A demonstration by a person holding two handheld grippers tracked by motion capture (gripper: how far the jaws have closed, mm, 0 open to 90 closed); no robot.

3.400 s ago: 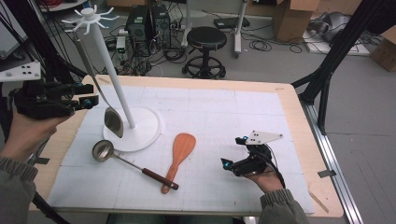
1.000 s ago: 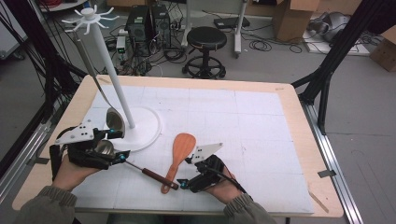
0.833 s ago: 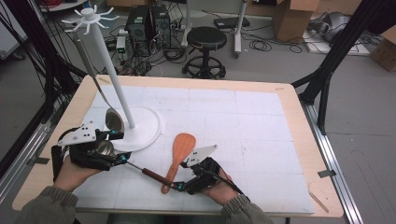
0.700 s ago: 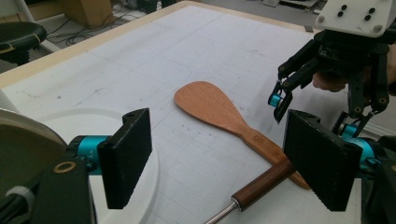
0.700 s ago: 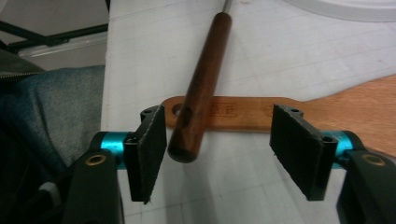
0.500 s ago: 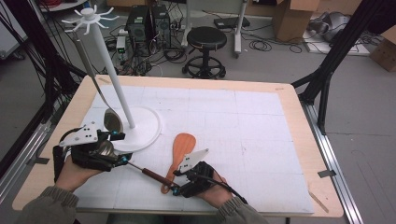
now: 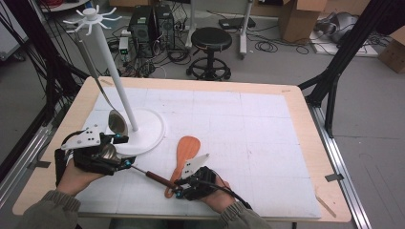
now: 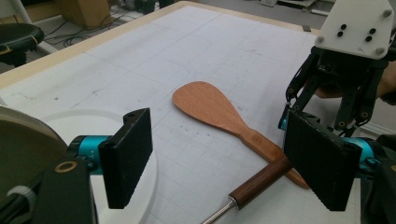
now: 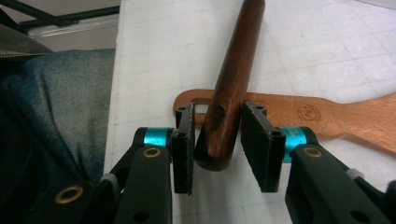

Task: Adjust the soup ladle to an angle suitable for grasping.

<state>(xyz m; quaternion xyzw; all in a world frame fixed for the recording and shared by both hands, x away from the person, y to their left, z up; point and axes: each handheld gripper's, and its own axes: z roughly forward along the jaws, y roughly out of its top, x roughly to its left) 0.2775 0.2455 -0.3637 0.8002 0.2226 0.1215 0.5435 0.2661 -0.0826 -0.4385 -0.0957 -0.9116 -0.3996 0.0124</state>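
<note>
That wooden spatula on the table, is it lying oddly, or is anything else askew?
Slightly: the ladle's dark wooden handle lies crossed over the wooden spatula, resting on its thin end. The right gripper straddles that handle's tip. Nothing looks spilled or broken.

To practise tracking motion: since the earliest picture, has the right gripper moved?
Yes. The right gripper has moved leftward across the table to the wooden spatula, and its jaws have just been closing around the ladle's wooden handle.

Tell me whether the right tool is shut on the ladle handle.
Not quite shut: right tool has just been closing around the ladle handle, a sliver of gap showing.
</note>
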